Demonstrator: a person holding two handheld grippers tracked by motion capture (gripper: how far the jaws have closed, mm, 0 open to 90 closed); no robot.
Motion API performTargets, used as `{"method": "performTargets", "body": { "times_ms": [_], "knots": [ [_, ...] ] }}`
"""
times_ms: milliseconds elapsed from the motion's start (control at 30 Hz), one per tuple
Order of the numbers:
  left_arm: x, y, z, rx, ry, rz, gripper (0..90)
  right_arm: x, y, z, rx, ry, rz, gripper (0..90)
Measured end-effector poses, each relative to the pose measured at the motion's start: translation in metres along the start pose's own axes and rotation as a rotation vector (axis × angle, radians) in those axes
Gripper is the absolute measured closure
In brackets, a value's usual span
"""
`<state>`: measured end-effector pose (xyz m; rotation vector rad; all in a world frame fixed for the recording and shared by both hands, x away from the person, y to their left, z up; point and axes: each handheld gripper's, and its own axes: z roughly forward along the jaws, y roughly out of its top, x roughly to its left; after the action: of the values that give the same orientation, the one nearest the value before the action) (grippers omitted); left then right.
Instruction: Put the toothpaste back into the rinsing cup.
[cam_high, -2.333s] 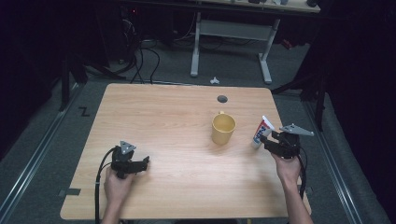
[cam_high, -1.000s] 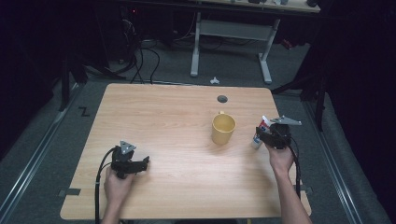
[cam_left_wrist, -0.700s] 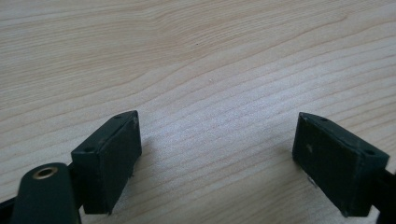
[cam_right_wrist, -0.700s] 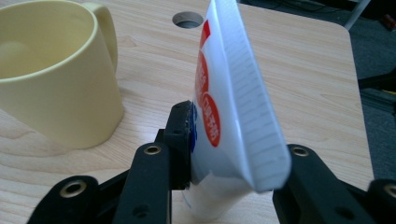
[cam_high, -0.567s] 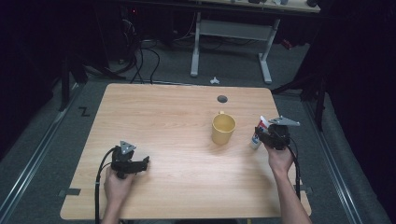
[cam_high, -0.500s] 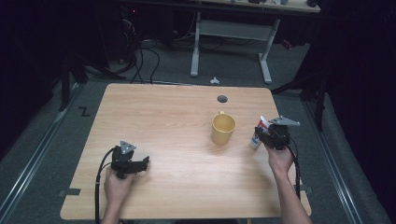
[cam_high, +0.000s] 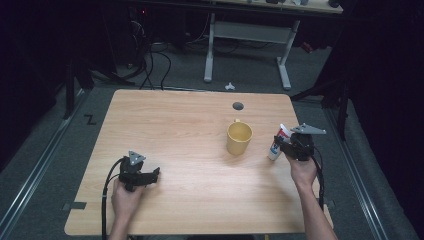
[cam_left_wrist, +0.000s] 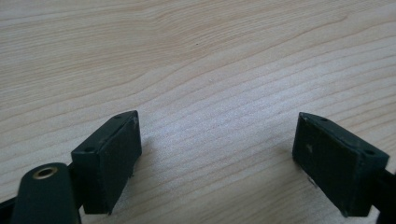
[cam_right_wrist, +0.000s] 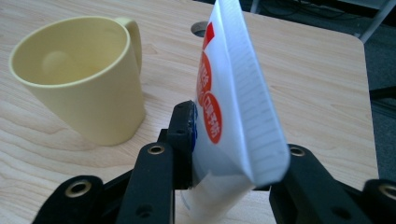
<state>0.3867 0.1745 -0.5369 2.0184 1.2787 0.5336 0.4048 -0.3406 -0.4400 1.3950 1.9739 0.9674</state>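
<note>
Resting low at near left on the table (cam_high: 175, 120), left gripper (cam_high: 150, 176) gaping wide, empty. Clamping a white tube (cam_right_wrist: 238, 107) upright beside the mug (cam_high: 239, 137), right gripper (cam_high: 286, 145) at right.

The surface (cam_high: 165, 120) lies bare from 9 to 12 o'clock and across its middle, giving open passage. The yellow mug (cam_high: 239, 138) stands toward 2 o'clock, with a narrow gap between it and the white tube (cam_high: 276, 143) clamped in the right gripper (cam_high: 292, 146). A round cable hole (cam_high: 238, 106) sits just beyond the mug.
</note>
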Motion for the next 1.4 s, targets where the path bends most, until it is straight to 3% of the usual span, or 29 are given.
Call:
{"method": "performTargets", "body": {
  "times_ms": [667,1400],
  "knots": [
    [0.0,0.0,0.0,0.0,0.0,0.0,15.9,0.015,0.027,-0.021,-0.04,0.103,-0.031,69.2],
    [0.0,0.0,0.0,0.0,0.0,0.0,15.9,0.025,0.056,-0.038,-0.084,0.171,-0.064,69.3]
  ]
}}
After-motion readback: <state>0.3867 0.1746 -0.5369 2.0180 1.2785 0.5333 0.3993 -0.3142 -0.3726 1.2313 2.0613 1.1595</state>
